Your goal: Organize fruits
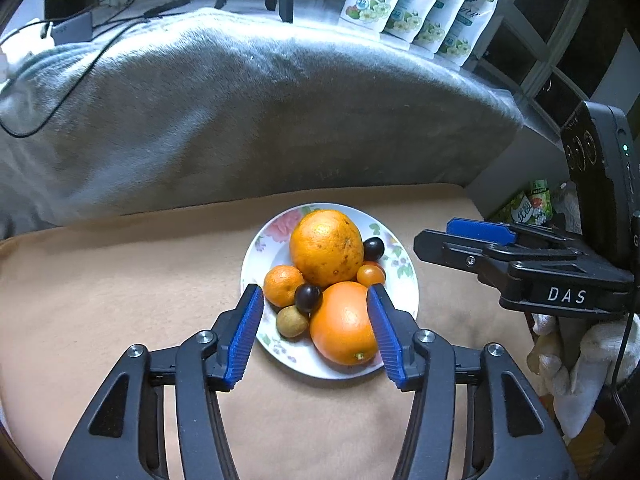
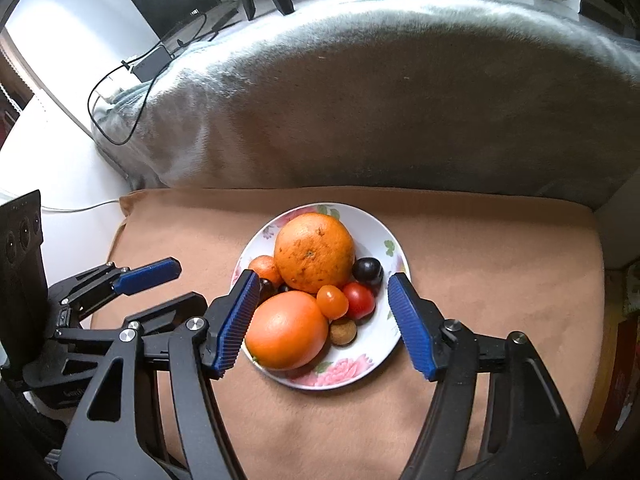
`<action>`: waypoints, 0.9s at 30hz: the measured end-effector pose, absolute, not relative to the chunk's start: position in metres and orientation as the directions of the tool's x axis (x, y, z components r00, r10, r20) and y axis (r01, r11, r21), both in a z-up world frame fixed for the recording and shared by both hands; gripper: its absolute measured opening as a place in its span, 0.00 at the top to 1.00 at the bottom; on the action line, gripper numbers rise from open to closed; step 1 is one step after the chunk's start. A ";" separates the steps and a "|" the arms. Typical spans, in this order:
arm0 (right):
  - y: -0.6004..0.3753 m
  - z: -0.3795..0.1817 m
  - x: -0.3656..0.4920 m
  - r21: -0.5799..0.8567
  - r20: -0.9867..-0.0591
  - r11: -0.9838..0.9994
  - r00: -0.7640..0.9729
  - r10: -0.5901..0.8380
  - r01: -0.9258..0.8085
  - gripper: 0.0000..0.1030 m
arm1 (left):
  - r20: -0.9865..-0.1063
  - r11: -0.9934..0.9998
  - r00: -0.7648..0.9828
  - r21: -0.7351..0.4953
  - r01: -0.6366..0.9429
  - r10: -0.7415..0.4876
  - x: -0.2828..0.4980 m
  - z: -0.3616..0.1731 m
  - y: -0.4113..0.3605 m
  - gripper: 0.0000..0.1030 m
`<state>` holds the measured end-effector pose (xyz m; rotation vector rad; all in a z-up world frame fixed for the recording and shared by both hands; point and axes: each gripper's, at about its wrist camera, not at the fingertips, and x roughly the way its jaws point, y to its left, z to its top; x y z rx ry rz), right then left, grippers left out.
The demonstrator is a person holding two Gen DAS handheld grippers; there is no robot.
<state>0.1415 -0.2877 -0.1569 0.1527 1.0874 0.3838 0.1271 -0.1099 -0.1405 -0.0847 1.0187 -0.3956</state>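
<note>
A white floral plate (image 1: pixel 262 240) (image 2: pixel 384 324) sits on a tan cushion and holds the fruit. On it are a large speckled orange (image 1: pixel 326 247) (image 2: pixel 315 253), a smooth orange (image 1: pixel 342 324) (image 2: pixel 286 330), a mandarin (image 1: pixel 283 285) (image 2: pixel 265 268), dark plums (image 1: pixel 308 297) (image 2: pixel 367 269), a small orange tomato (image 1: pixel 371 275) (image 2: pixel 332 301), a red tomato (image 2: pixel 359 300) and a small brown fruit (image 1: pixel 292 321) (image 2: pixel 343 332). My left gripper (image 1: pixel 316 300) is open above the plate's near side, empty. My right gripper (image 2: pixel 320 290) is open above the plate, empty.
The tan cushion (image 1: pixel 120 280) (image 2: pixel 500 260) lies against a grey plush backrest (image 1: pixel 260 120) (image 2: pixel 400 100). Cables and an adapter (image 1: pixel 72 28) (image 2: pixel 148 62) lie behind it. Printed pouches (image 1: pixel 420 4) stand at the back right. The right gripper (image 1: pixel 520 256) shows beside the plate.
</note>
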 end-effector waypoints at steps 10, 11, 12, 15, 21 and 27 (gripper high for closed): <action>-0.284 -0.137 0.101 0.252 -0.825 0.939 0.454 0.335 -0.233 0.32 | -0.822 0.944 0.477 -0.207 0.258 -0.311 0.102 -0.126 -0.102 0.36; -0.283 -0.135 0.097 0.244 -0.826 0.941 0.459 0.328 -0.232 0.32 | -0.823 0.946 0.478 -0.205 0.252 -0.306 0.099 -0.125 -0.101 0.36; -0.283 -0.134 0.092 0.234 -0.826 0.945 0.465 0.318 -0.230 0.32 | -0.824 0.947 0.479 -0.202 0.249 -0.302 0.097 -0.124 -0.100 0.36; -0.282 -0.132 0.080 0.203 -0.833 0.953 0.472 0.290 -0.227 0.22 | -0.828 0.952 0.482 -0.192 0.239 -0.288 0.089 -0.121 -0.097 0.36; -0.287 -0.122 0.063 0.176 -0.828 0.963 0.500 0.256 -0.202 0.15 | -0.833 0.964 0.496 -0.155 0.215 -0.244 0.075 -0.114 -0.094 0.36; -0.292 -0.116 0.057 0.155 -0.828 0.973 0.515 0.223 -0.172 0.15 | -0.839 0.970 0.495 -0.150 0.191 -0.227 0.069 -0.111 -0.090 0.29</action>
